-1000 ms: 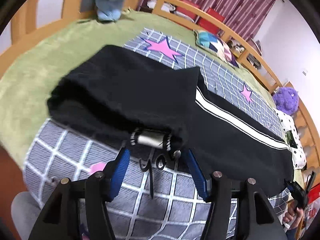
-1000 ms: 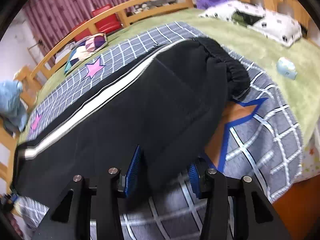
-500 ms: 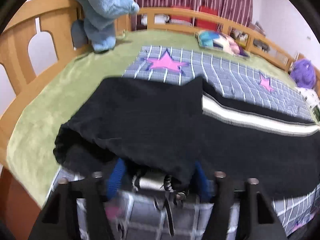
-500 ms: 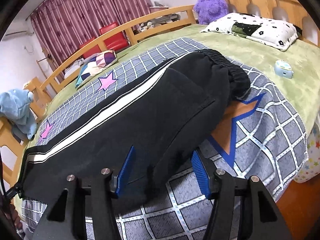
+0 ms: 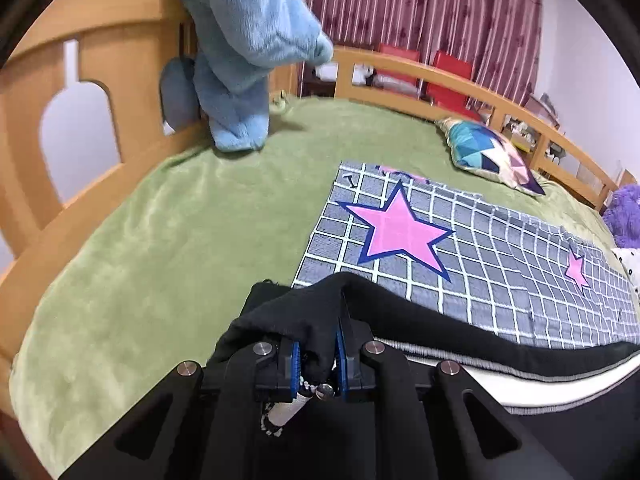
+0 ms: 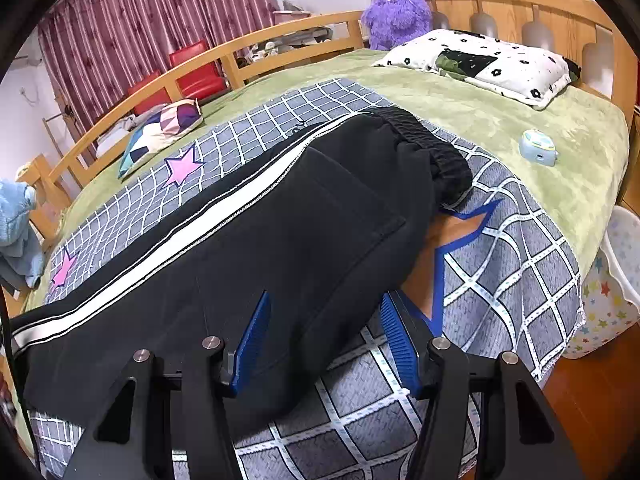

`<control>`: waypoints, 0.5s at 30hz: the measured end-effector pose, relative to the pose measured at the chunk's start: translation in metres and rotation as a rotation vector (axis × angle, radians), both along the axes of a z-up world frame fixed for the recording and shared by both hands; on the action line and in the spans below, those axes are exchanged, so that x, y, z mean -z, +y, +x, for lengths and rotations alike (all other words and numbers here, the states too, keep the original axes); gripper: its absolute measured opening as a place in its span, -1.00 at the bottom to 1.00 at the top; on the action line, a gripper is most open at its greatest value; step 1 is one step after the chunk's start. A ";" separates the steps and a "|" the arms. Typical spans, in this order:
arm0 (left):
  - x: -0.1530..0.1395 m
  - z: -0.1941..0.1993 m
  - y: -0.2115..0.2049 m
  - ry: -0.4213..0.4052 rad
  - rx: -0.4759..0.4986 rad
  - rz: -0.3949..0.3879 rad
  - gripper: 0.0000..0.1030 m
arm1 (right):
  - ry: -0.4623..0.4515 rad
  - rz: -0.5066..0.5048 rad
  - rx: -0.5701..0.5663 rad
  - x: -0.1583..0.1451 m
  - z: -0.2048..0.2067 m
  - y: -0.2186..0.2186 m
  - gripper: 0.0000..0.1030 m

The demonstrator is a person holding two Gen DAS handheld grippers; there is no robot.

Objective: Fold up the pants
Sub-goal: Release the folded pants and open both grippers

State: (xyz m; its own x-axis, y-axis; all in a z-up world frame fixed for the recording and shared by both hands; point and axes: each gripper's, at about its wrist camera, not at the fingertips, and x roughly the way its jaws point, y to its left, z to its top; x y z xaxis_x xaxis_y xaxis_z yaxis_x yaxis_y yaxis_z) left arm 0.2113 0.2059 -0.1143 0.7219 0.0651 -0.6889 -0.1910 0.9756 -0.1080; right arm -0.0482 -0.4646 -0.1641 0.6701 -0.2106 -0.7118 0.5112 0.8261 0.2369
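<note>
Black pants (image 6: 280, 232) with a white side stripe lie lengthwise on a grey checked blanket (image 6: 500, 280) on the bed, the elastic waistband at the far right. My right gripper (image 6: 326, 338) is open and straddles the near edge of the pants by the seat. My left gripper (image 5: 317, 354) is shut on the leg-cuff end of the pants (image 5: 312, 312) and holds it lifted off the blanket (image 5: 480, 248), with a white drawstring toggle hanging under the fingers.
The bed has a green cover (image 5: 160, 240) and a wooden rail (image 5: 440, 88). A blue plush toy (image 5: 248, 40) leans on the footboard. A patterned cushion (image 5: 488, 156), a purple plush (image 6: 396, 12), a spotted pillow (image 6: 480, 64) and a small light-blue device (image 6: 538, 148) lie around.
My left gripper has closed on the cuff end of the pants and raised it. My right gripper has stayed open and shifted slightly along the pants' near edge.
</note>
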 end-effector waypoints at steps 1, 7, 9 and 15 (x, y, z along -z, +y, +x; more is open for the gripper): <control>0.003 0.013 0.001 0.037 -0.008 0.004 -0.66 | 0.006 -0.002 0.001 0.000 0.002 0.000 0.11; 0.011 0.022 -0.011 0.090 -0.107 0.131 0.49 | 0.006 0.002 -0.005 -0.005 0.001 -0.004 0.11; 0.006 0.014 -0.016 0.052 -0.115 0.156 0.54 | -0.011 0.001 -0.003 -0.008 -0.002 -0.007 0.11; -0.005 -0.013 -0.046 0.059 -0.049 0.174 0.54 | -0.044 0.017 0.004 -0.011 -0.011 -0.032 0.16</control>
